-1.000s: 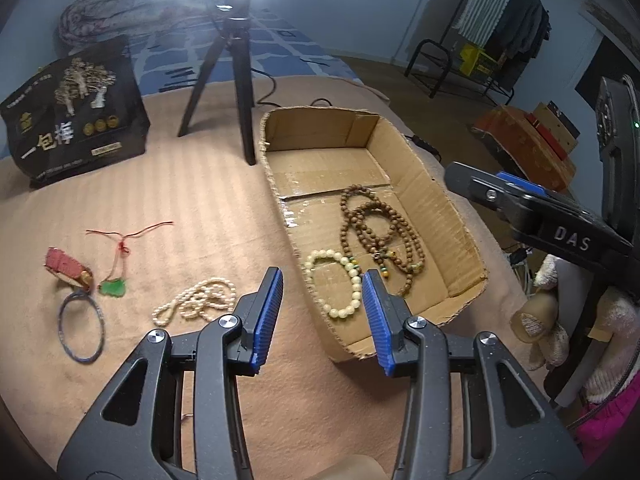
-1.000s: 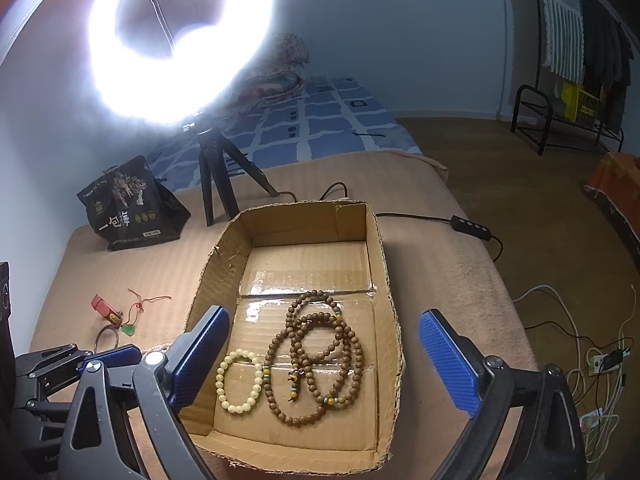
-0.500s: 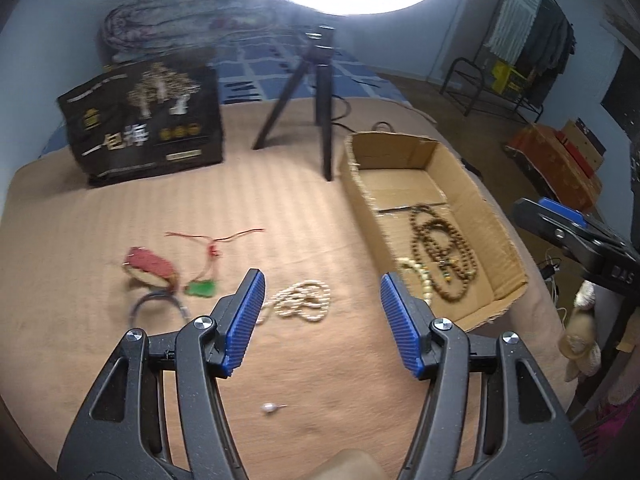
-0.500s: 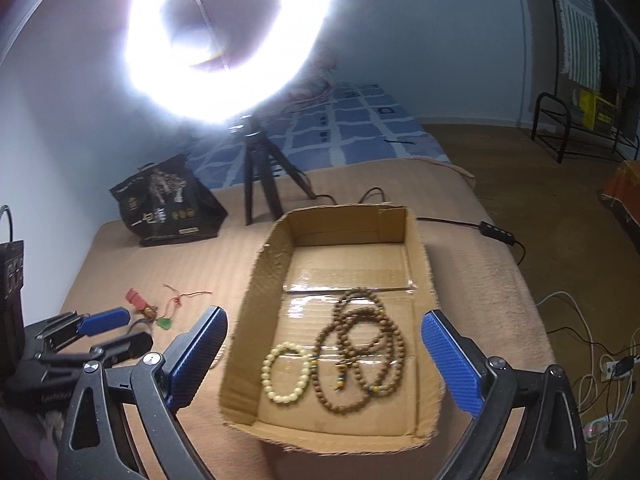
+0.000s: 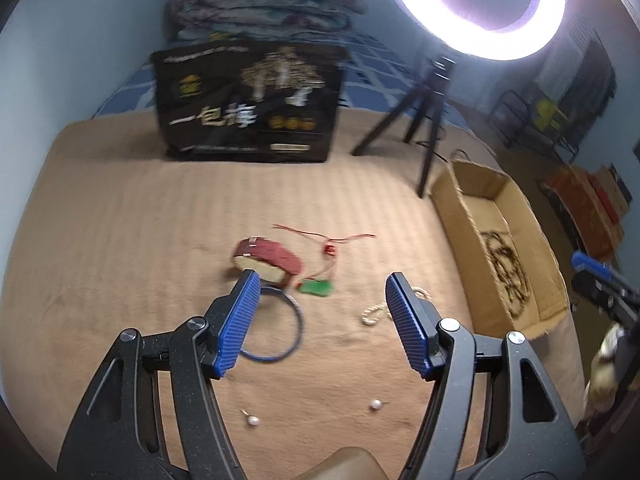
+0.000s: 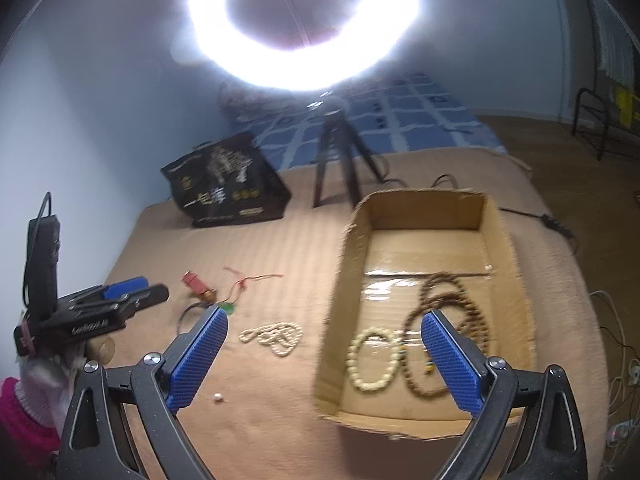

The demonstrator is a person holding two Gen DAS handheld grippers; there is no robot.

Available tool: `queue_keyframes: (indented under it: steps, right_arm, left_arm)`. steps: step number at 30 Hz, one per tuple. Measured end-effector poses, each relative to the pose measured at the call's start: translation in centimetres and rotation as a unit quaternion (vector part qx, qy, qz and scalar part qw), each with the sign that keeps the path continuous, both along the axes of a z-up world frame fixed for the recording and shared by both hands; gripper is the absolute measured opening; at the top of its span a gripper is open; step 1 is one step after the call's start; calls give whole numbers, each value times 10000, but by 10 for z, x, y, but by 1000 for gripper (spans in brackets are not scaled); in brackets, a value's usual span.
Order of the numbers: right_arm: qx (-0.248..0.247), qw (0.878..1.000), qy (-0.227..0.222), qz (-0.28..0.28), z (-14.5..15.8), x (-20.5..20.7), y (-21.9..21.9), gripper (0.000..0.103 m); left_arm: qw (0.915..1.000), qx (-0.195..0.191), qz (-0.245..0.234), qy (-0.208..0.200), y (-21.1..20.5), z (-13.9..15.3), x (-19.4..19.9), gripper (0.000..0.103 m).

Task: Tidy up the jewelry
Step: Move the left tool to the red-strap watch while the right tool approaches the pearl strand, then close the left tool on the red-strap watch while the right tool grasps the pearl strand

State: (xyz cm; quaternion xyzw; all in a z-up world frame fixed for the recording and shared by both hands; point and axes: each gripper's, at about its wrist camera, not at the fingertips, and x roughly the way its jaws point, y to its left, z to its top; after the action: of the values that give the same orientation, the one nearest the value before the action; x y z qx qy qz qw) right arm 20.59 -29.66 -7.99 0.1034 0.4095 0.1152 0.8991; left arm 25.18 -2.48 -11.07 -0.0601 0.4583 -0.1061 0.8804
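Just ahead of the left gripper, jaws opening w/ nothing gripped, the blue bangle lies flat lower-center; right gripper, spread empty, sits farther off.

White characters "一包梅" on the black bag; smaller print there too blurred.
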Motion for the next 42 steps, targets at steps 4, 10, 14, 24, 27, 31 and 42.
queue_keyframes:
  steps: [4, 10, 14, 24, 27, 31, 42]
  right_arm:
    - [-16, 9996, 112, 273, -7, 6, 21, 94]
    - [-139, 9977, 249, 619, -19, 14, 51, 88]
    - [-364, 9954, 382, 801, -33, 22, 69, 83]
    - [-805, 9874, 674, 1182, -63, 37, 95, 79]
    - [-843, 9853, 746, 1284, -68, 40, 101, 77]
    - [-944, 9822, 812, 1405, -75, 42, 111, 77]
    - [-1239, 9798, 948, 1248, -94, 59, 127, 86]
  left_arm:
    - [9998, -100, 145, 116, 17, -9, 8, 67]
    - [9988, -272, 320, 253, 35, -21, 20, 67]
    - [9984, -310, 322, 350, 38, -29, 26, 67]
    - [9987, -165, 231, 433, 33, -42, 35, 67]
    - [9989, -114, 190, 417, 32, -43, 36, 67]
    - [9990, -57, 222, 393, 31, -45, 39, 67]
    - [9989, 30, 207, 431, 25, -55, 48, 67]
